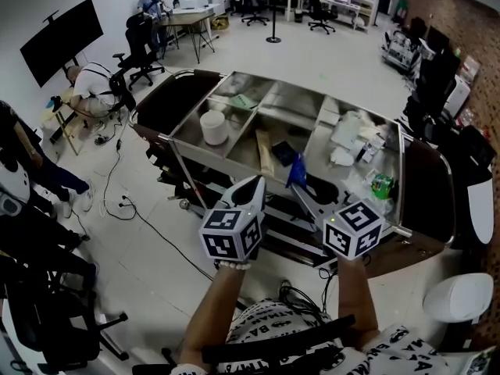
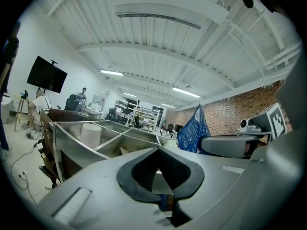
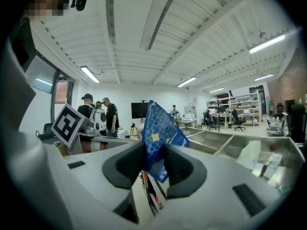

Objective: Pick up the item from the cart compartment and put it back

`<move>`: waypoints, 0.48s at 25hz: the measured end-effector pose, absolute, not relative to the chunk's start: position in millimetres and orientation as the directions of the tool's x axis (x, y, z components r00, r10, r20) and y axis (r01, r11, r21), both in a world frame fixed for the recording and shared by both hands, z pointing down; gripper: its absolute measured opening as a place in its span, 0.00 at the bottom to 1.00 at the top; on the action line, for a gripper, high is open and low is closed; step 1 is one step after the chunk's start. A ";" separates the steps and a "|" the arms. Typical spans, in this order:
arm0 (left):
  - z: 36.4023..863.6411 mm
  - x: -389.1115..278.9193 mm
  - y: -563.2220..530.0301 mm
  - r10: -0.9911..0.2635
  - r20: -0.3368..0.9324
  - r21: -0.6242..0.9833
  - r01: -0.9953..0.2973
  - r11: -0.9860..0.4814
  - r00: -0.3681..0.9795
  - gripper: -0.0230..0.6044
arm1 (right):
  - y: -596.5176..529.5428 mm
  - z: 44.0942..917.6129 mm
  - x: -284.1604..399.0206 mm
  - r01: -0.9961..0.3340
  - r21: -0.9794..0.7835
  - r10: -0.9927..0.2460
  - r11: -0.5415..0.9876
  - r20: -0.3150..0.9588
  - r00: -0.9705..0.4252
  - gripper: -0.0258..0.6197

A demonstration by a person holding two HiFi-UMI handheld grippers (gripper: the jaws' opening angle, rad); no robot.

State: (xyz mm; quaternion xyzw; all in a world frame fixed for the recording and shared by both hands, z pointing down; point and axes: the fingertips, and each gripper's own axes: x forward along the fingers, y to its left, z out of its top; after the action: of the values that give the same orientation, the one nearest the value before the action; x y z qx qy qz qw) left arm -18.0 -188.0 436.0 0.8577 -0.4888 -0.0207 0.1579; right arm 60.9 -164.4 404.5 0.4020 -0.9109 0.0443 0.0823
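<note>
**Lifted out, not yet put back**

Has the blue packet (image 3: 158, 128) pinched upright between the pads of the right hand-held gripper (image 3: 154, 150), jaws drawn in narrow on it; holds it clear above the near rim of the cart (image 1: 183, 123), roughly over the middle compartment; counts as picked up, judging by that; leaves only the return: lowering into a compartment and letting go.

Holds the left hand-held gripper (image 2: 158, 150) just beside the right one, tips together, nothing between them; takes no visible part.

Elsewhere in the cart: a white cup (image 1: 213, 126) in the left compartment; a tan strip (image 1: 265, 153) and a dark blue item (image 1: 283, 153) in the middle one; pale bags (image 1: 348, 135) and a green pack (image 1: 381, 184) on the right.

Likely to get in the way: the dividers, plus the strip and the dark item already lying in the middle compartment; could snag the packet's lower corner on the rim.

Beyond the cart: office chairs, a dark screen and people, all well apart.
</note>
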 end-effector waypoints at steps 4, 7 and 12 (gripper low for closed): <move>434.5 -13.1 -191.4 -0.840 0.113 0.299 -0.824 -0.480 0.530 0.04 | -173.3 400.3 66.2 -0.741 -0.005 -0.728 0.671 0.183 -0.660 0.25; 429.0 -8.0 -200.7 -0.835 0.108 0.293 -0.820 -0.491 0.539 0.04 | -187.5 389.0 72.4 -0.746 0.034 -0.738 0.665 0.182 -0.650 0.25; 413.9 2.1 -220.5 -0.826 0.100 0.265 -0.815 -0.515 0.554 0.04 | -221.8 358.4 82.2 -0.753 0.125 -0.761 0.646 0.183 -0.622 0.25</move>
State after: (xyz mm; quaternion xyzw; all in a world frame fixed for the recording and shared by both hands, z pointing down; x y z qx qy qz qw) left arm 2.1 -220.5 413.9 0.8701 -0.4718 -0.0194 0.1415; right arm 82.2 -221.8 358.4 0.4203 -0.9005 -0.0182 0.1103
